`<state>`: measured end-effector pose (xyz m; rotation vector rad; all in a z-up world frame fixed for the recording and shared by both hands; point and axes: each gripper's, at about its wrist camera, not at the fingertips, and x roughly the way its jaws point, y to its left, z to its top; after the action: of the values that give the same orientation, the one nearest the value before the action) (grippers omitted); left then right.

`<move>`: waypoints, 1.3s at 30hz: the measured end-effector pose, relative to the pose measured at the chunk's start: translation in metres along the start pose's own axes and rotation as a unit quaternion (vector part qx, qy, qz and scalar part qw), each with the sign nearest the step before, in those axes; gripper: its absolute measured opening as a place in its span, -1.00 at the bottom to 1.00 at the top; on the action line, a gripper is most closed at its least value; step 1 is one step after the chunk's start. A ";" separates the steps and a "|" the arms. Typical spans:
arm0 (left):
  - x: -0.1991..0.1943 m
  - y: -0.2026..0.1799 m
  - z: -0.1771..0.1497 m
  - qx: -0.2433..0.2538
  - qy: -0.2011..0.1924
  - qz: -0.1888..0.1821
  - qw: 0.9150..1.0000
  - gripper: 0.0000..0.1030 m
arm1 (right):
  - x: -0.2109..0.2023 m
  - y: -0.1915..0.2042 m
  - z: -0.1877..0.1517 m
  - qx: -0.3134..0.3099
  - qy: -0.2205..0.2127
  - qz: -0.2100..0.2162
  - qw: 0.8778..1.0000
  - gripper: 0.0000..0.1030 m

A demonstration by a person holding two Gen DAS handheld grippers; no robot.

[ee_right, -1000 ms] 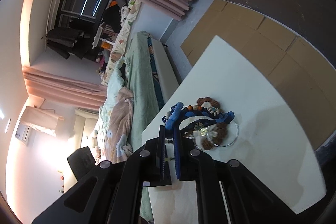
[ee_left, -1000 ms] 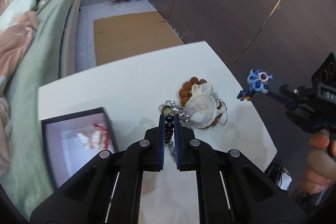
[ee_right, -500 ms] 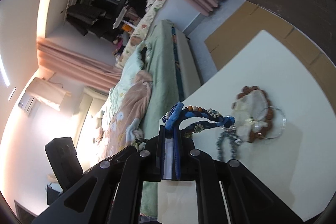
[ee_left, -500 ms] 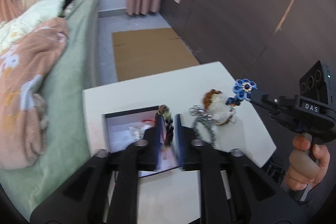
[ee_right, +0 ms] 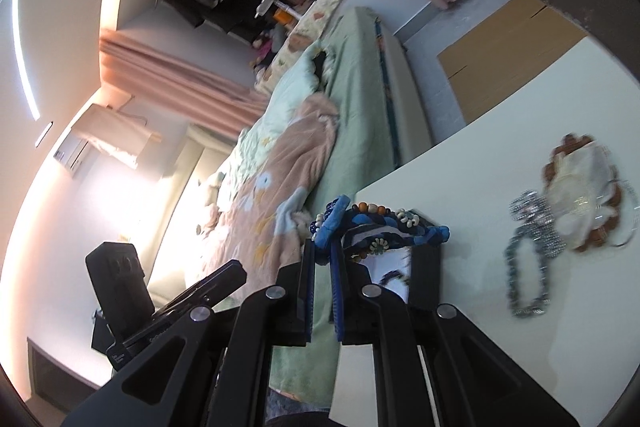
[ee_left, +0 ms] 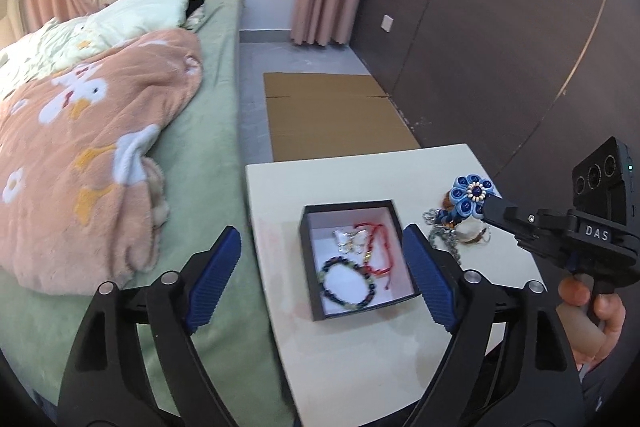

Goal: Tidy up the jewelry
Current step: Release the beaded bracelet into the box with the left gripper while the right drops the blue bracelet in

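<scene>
Above the black box (ee_left: 352, 259), the left gripper (ee_left: 320, 279) hangs with its jaws spreading apart; nothing sits between the blue pads (ee_left: 214, 283). Directly below, a dark bead bracelet (ee_left: 348, 285) lies on the box's white lining, beside a red cord bracelet (ee_left: 376, 251) and a small pale, shiny piece (ee_left: 350, 241) too blurred to name.

To the right, the right gripper (ee_right: 322, 259) is clamped on a blue flower bracelet (ee_left: 470, 197), gripped near the flower, with its beaded band sticking out past the fingertips. It is clear of the white table (ee_left: 360, 367), near the box's right wall, not yet over the opening.

Further out on the table, loose: a silver chain (ee_right: 530, 267) and a white fabric flower (ee_right: 580, 187) on a ring of brown beads, touching each other.

Progress, judged: three pieces boxed, one in transit, at least two unsorted. Roughly halfway. No lid for the box is in view.
</scene>
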<state>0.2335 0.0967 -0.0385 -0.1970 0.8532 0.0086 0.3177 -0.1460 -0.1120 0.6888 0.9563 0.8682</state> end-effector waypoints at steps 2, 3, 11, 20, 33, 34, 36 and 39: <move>-0.003 0.006 -0.002 -0.005 -0.001 0.004 1.000 0.75 | 0.011 0.006 -0.002 -0.007 0.016 0.013 1.000 -0.78; -0.004 0.009 -0.003 -0.007 -0.003 0.005 1.000 0.78 | 0.017 0.009 -0.004 -0.009 0.024 0.014 1.000 -0.74; -0.008 0.023 -0.010 -0.025 -0.004 0.017 1.000 0.88 | 0.017 0.007 -0.007 -0.011 0.018 -0.021 1.000 0.26; 0.005 0.012 -0.010 -0.027 0.009 0.011 1.000 0.89 | -0.018 -0.013 0.003 -0.016 -0.006 -0.089 0.996 0.67; 0.035 -0.055 -0.008 0.006 0.030 -0.040 0.999 0.88 | -0.060 -0.060 0.012 0.027 -0.014 -0.144 0.989 0.66; 0.038 -0.062 -0.008 0.010 0.033 -0.046 0.998 0.88 | -0.062 -0.064 0.013 0.032 -0.015 -0.147 0.989 0.65; 0.043 -0.071 -0.007 0.015 0.036 -0.050 0.998 0.85 | -0.068 -0.073 0.015 0.045 -0.017 -0.151 0.987 0.57; 0.053 -0.085 -0.006 0.020 0.047 -0.059 0.997 0.68 | -0.079 -0.084 0.017 0.063 -0.025 -0.161 0.985 0.44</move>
<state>0.2713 0.0087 -0.0673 -0.2113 0.9333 -0.1290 0.3358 -0.2579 -0.1415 0.6379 1.0480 0.5067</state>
